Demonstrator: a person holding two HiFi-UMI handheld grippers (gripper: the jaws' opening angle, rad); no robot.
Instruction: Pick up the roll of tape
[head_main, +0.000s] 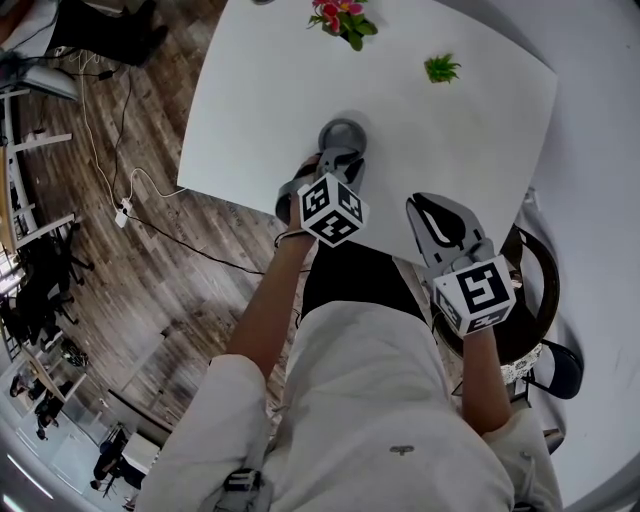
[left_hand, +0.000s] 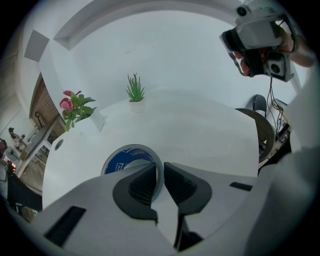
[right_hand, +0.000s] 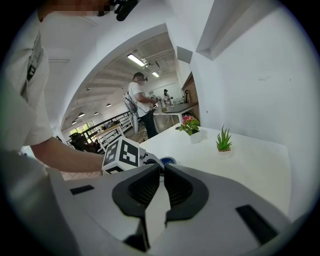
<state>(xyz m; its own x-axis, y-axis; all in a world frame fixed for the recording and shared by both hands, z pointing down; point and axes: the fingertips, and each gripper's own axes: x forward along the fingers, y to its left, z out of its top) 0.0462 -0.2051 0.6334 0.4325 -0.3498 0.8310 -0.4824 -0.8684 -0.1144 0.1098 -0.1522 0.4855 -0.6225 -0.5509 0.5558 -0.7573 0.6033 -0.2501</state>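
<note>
Left tool (left_hand: 161, 172): clamped on the near wall of the roll of tape (left_hand: 125, 156), one jaw inside the ring and one outside.
Roll of tape: lower centre of the left gripper view, flat on the white worktop (left_hand: 200, 135); its near part is hidden behind the jaws.
Writing: white print on the roll's blue inner face, too small to read.
Right tool (right_hand: 163, 172): jaws closed together, nothing between them.

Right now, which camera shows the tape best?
The left gripper view: the tape lies close, its blue inside plain, its wall between the fingers. The head view shows it as a grey ring, partly hidden by the left gripper. The right gripper view shows only a blue bit past that gripper's cube.
</note>
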